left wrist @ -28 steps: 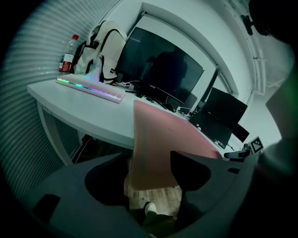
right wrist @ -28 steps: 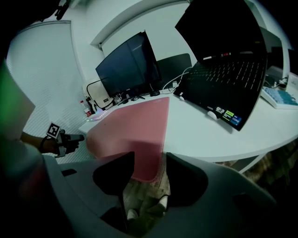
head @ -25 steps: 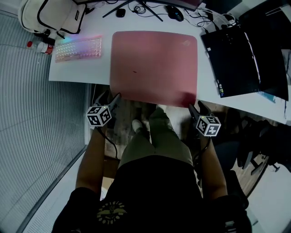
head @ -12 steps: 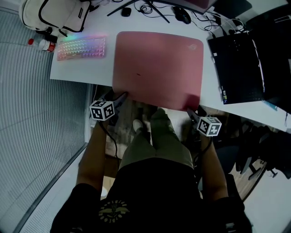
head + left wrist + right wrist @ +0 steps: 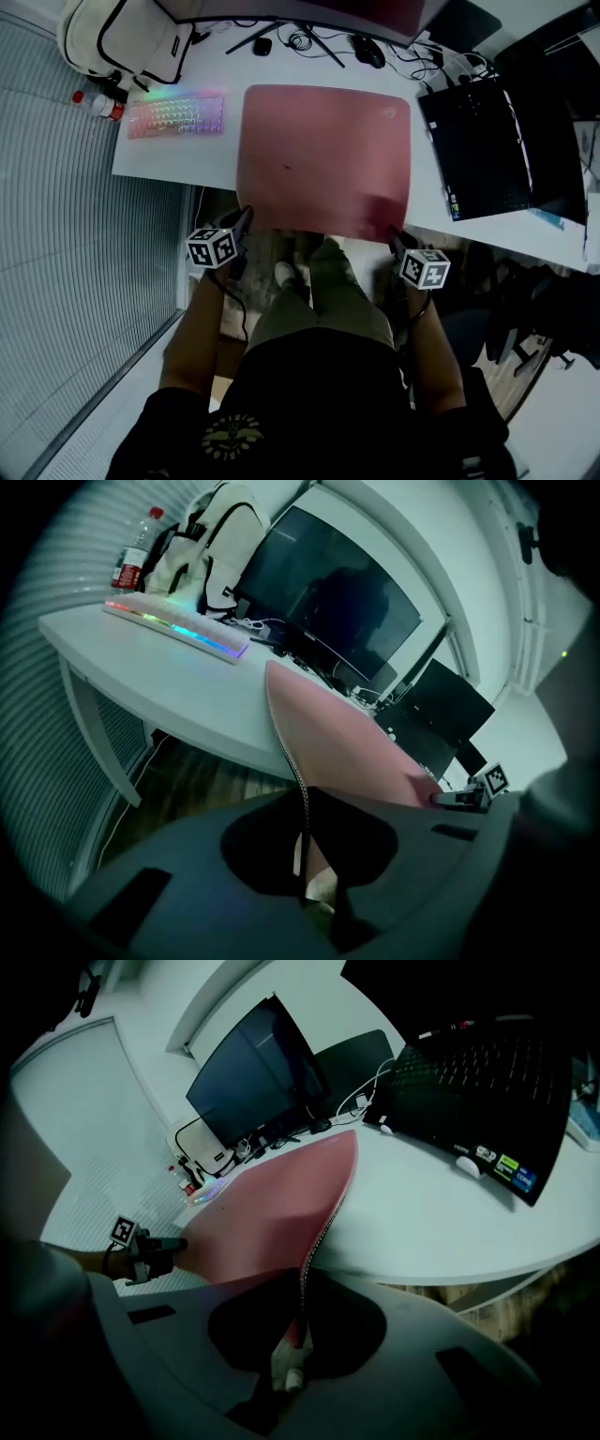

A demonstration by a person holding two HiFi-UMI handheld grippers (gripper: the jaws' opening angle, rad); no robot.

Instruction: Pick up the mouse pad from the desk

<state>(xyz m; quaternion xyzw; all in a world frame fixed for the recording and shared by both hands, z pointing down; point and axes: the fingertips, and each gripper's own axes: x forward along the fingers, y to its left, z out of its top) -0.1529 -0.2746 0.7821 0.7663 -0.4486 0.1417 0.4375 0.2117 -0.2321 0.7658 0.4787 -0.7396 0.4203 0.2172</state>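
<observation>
A large pink mouse pad (image 5: 323, 159) lies on the white desk (image 5: 169, 155), its near edge hanging over the desk front. My left gripper (image 5: 246, 217) is at the pad's near left corner, shut on the edge; in the left gripper view the stitched rim of the pad (image 5: 337, 733) runs straight into the left gripper (image 5: 302, 836). My right gripper (image 5: 394, 234) is at the near right corner, its jaws closing with the edge of the pad (image 5: 272, 1213) pinched inside the right gripper (image 5: 302, 1312).
An RGB keyboard (image 5: 176, 114) lies left of the pad and an open black laptop (image 5: 487, 141) right of it. Behind are a white backpack (image 5: 131, 37), a bottle (image 5: 98, 103), a black mouse (image 5: 368, 52) and cables. The person's legs are under the desk front.
Both grippers, open just short of the pad's near corners, have moved in onto the overhanging edge and closed on it.
</observation>
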